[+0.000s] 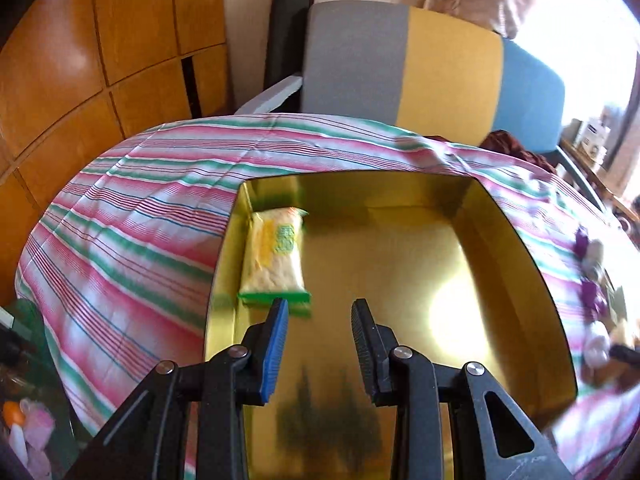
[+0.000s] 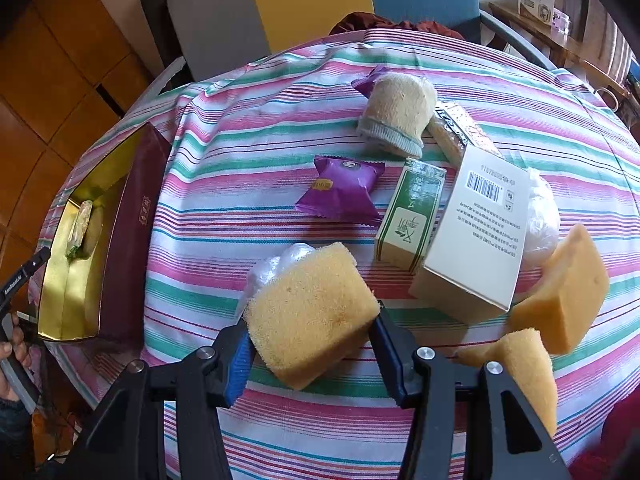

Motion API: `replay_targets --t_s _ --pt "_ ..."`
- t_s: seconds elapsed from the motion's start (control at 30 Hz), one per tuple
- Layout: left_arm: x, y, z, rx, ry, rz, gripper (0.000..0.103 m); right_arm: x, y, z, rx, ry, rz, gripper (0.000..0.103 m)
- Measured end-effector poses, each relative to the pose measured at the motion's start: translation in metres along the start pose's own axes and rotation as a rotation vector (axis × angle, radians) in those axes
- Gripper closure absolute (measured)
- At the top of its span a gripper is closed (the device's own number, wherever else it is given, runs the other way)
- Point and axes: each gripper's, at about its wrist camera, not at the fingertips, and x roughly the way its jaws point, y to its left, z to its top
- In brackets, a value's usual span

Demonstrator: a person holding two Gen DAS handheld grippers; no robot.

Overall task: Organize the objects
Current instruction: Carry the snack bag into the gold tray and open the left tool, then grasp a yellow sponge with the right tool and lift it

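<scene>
My left tool (image 1: 320,304) is closed down on nothing, only a narrow slot showing between its ribbed pads, and it hangs over the open box (image 1: 520,240), whose gold lining is smooth and mirror-bright with straight upright walls. One soft, crimped-end yellow packet (image 1: 274,256) lies flat along the box's left wall, leaving the rest of the floor bare; glare washes out a patch on the right. My right tool (image 2: 312,320) is clamped on a yellow sponge (image 2: 308,304), porous and blocky, its sides pinched between the pads just above the striped cloth (image 2: 224,184) on the table. Crinkly clear plastic shows behind the sponge, partly hidden by it. Beyond lie a glossy purple wrapper (image 2: 340,192), a green-and-white carton (image 2: 412,212) touching a stiff white carton with a barcode (image 2: 480,232), and a fuzzy rolled sock (image 2: 396,116). Two more sponge pieces (image 2: 568,288) sit to the right, the nearer one cut off by my tool's arm. The cloth between the pile and the box lies open. The print on the cartons is too small to read.
</scene>
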Motion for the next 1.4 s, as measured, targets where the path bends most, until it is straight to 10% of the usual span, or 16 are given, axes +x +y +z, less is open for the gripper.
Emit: replay_targets --t_s 0.77,1.4 --pt "-0.040 -0.005 -0.026 0.053 -0.078 -0.052 0.065 -0.066 0.030 -0.003 -0.029 -0.170 -0.002 0.049" --pt "-0.046 0.054 -0.032 -0.090 -0.078 -0.042 0.062 -0.034 0.183 0.005 -0.321 -0.087 0.200 0.049"
